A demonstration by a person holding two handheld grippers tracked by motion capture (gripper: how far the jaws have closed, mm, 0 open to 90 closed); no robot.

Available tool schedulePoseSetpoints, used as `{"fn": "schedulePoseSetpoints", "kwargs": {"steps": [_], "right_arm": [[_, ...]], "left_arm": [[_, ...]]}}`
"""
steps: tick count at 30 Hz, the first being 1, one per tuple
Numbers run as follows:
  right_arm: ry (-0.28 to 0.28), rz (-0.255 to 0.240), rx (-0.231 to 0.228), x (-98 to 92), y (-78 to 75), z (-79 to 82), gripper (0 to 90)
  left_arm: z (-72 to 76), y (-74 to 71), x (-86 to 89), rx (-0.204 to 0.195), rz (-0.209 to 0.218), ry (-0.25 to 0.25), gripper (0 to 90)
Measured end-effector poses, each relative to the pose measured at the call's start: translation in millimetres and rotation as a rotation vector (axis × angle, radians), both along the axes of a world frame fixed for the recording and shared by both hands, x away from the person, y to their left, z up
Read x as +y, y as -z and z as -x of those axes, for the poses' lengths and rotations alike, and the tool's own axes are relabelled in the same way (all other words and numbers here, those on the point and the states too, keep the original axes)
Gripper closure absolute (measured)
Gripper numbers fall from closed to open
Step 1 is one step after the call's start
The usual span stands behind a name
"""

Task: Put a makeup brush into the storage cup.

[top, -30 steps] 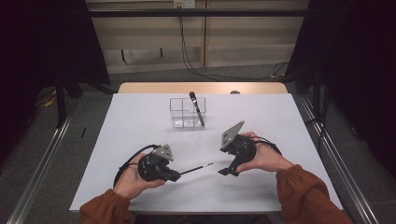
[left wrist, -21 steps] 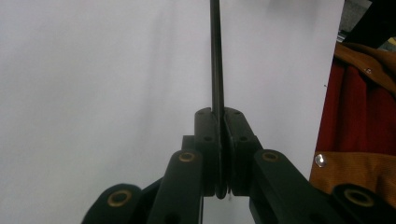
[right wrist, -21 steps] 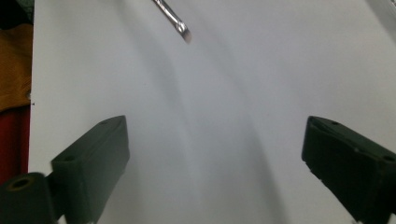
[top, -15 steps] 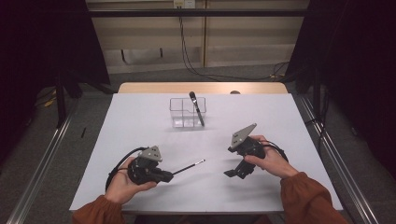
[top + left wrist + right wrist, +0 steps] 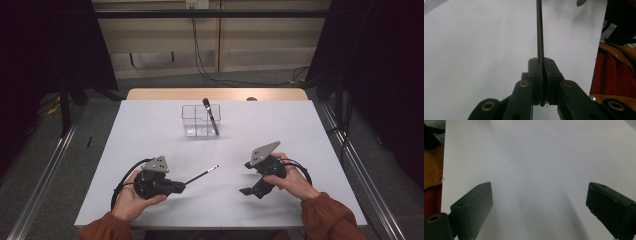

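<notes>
Left gripper [image 5: 181, 187] clamped on thin black rod with pale tip [image 5: 202, 175], rod angled over white table [image 5: 150, 130], right gripper [image 5: 248, 192] jaws wide apart, empty, near front edge, clear plastic box [image 5: 196, 120] beyond.

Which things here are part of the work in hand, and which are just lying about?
In the job:
- thin black rod, clamped in the left gripper
- right gripper, fingers wide apart with nothing between them, having just opened further

Lying about:
- clear box toward the far edge of the table
- black pen-like tool leaning in the box
</notes>
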State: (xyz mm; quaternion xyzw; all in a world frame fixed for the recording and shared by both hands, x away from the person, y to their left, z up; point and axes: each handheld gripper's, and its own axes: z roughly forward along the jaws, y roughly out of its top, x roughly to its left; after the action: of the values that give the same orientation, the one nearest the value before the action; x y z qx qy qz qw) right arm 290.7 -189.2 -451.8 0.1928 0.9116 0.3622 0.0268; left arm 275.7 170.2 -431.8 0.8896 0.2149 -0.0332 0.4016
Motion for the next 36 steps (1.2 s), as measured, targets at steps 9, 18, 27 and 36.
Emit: {"fn": "schedulePoseSetpoints", "kwargs": {"steps": [9,18,27,36], "right_arm": [[0.028,-0.061,-0.026,1.3,1.8,7.5,6.7],[0.038,-0.208,-0.055,2.2,0.0,12.9,6.7],[0.085,-0.327,-0.11,6.7,4.8,16.9,3.4],[0.096,-0.42,-0.151,10.1,0.4,19.2,8.8]], "left_arm": [[0.3,-0.9,2.5,0.001,0.085,-0.037,85.5],[2.5,-2.4,1.1,-0.027,0.158,-0.062,85.5],[4.4,-2.7,-4.2,-0.062,0.213,-0.043,85.5],[6.1,-5.4,-8.2,-0.081,0.277,-0.049,85.6]]}}
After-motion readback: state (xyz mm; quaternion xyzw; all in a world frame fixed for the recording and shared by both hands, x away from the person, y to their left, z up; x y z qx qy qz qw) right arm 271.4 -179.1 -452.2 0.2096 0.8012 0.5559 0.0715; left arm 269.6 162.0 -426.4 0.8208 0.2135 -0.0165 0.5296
